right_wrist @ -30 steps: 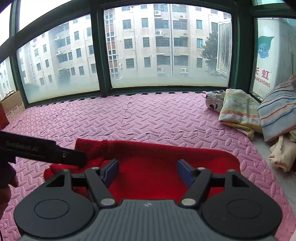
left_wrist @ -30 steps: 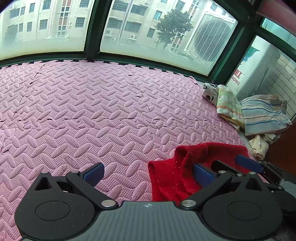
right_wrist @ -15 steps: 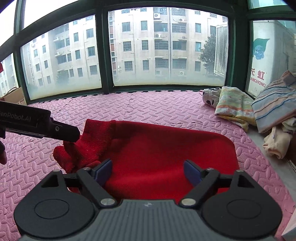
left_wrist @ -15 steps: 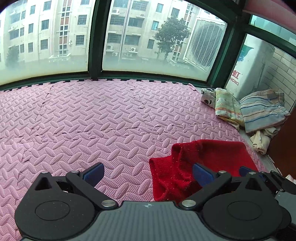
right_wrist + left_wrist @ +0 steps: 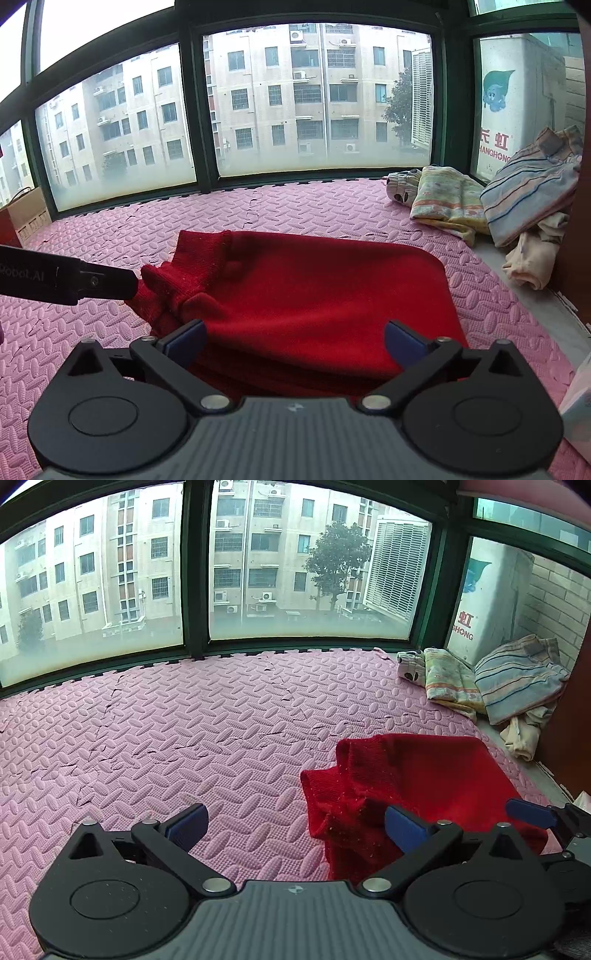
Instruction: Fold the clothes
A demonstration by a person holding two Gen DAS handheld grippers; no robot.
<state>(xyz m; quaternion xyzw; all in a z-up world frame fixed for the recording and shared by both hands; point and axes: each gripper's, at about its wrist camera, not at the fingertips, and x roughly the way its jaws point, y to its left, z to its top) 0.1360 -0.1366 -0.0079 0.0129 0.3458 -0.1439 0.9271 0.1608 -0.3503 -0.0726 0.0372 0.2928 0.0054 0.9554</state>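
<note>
A folded red knitted sweater lies flat on the pink interlocking foam floor mat, toward its right side, with its ribbed cuffs and hem bunched up at the left end. The left hand-held gripper hangs low over the mat with its blue-padded fingers spread wide and nothing between them; its right finger sits over the bunched left edge of the sweater, its left finger over bare mat. The right hand-held gripper is spread just as wide above the near edge of the sweater, and I cannot tell whether its pads touch the knit. In the right wrist view the dark side of the left tool reaches in from the left, its tip just beside the bunched cuffs. Near the far right corner sit a pale floral folded cloth, a blue striped folded shirt and a cream crumpled garment, well apart from the sweater. Green-framed windows run behind the mat.
</note>
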